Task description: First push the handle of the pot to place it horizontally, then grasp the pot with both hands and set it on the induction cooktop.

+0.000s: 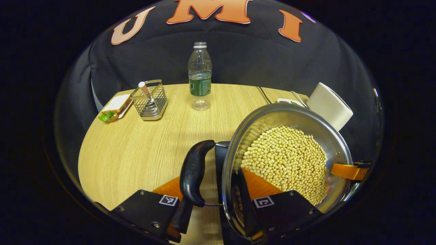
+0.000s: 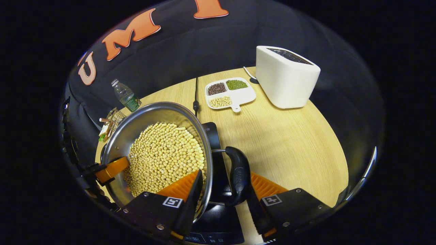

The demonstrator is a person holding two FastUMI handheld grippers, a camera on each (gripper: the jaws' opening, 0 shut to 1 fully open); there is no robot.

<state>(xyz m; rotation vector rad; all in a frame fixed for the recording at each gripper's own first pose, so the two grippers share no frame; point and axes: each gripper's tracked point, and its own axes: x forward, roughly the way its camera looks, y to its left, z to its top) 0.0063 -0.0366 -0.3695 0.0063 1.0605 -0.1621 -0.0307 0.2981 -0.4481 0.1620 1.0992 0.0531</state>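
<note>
A steel pot [image 1: 335, 143] full of pale beans sits over the black induction cooktop [image 2: 208, 131]; I cannot tell if it rests on it. My left gripper [image 1: 213, 204] is shut on the pot, one finger inside the wall, the other outside the black side handle [image 1: 196, 172]. My right gripper [image 2: 223, 200] is shut the same way on the opposite black handle [image 2: 239, 177]. Each gripper's finger also shows across the pot: the right one's finger [image 1: 349, 170], the left one's finger [image 2: 110, 170]. The cooktop [image 1: 219, 158] is mostly hidden under the pot.
On the wooden table [image 1: 136, 149] stand a plastic bottle [image 1: 200, 80], a wire basket [image 1: 150, 100] and a sandwich [image 1: 114, 108] at the back. A white toaster [image 2: 285, 76] and a divided dish of beans [image 2: 231, 92] lie beyond the cooktop, with a cable [image 2: 196, 92].
</note>
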